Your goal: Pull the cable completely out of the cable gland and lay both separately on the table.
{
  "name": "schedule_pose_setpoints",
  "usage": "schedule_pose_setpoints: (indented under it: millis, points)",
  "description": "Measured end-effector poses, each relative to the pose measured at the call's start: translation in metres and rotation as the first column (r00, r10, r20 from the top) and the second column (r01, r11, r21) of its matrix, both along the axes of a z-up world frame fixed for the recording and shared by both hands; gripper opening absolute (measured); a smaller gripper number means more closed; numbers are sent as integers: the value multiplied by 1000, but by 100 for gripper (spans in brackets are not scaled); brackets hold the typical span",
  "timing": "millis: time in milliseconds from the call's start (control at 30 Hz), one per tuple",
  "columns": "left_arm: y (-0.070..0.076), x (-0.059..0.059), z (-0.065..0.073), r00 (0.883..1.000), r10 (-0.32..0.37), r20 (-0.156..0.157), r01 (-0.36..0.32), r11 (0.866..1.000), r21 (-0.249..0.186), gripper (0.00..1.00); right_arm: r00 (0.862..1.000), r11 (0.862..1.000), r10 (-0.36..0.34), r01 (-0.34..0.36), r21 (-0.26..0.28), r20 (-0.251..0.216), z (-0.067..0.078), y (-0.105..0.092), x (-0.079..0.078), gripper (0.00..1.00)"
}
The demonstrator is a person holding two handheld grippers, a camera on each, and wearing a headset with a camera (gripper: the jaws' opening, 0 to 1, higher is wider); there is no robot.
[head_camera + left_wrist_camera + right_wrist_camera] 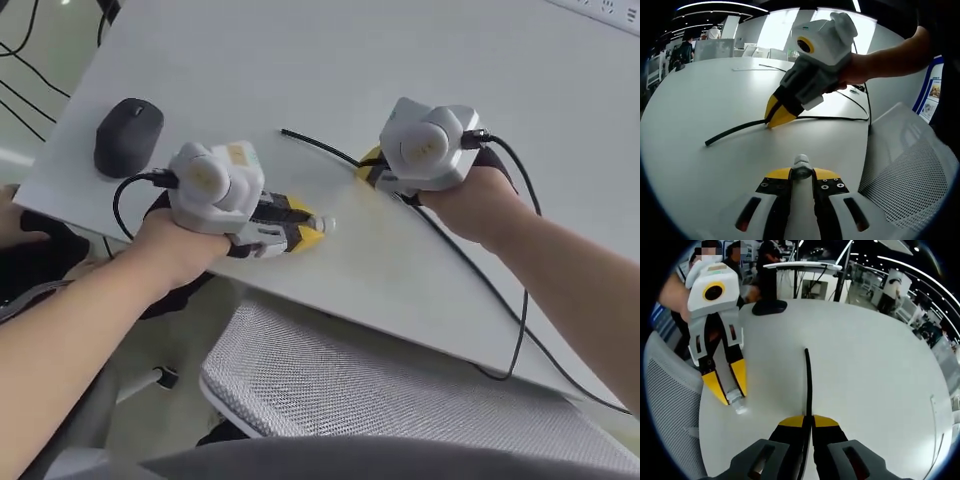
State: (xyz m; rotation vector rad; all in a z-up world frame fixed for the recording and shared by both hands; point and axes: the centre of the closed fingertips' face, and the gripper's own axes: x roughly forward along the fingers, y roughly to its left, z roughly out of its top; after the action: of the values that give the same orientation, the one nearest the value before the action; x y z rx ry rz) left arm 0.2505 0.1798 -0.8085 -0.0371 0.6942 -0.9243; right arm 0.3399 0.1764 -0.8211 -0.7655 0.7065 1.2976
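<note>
Head view looks down on a pale white surface where two hand-held grippers with yellow fingertips face each other, a little apart. The left gripper is clamped on a small whitish plastic cable gland, which pokes out past its tips near the surface's front edge; whether the gland touches the surface I cannot tell. The right gripper is clenched on a thin black cable, whose free end lies flat on the surface, reaching toward the far left, clear of the gland. In the right gripper view the cable runs straight up from between the closed tips, with the gland off to its left, apart from it. A rounded black computer mouse sits near the surface's left corner, well apart from both. A grey mesh chair shows below the front edge.
</note>
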Motion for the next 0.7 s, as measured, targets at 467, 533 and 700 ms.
schedule_pose_setpoints:
  millis: [467,533,700]
  points:
    - [-1,-2,-3,1000,-14,8,14,998,55,20,999,999,25,-24,-23,40,-1,2,-1,1]
    - [1,-1,-3,1000,-9,11,8,998,63,20,999,1000,19,-18,-25,43,0,3,0,2]
    - [2,1,1,1000,16,16,-17,998,65,22,998,1000,8,-7,-11,59,8,5,2,7]
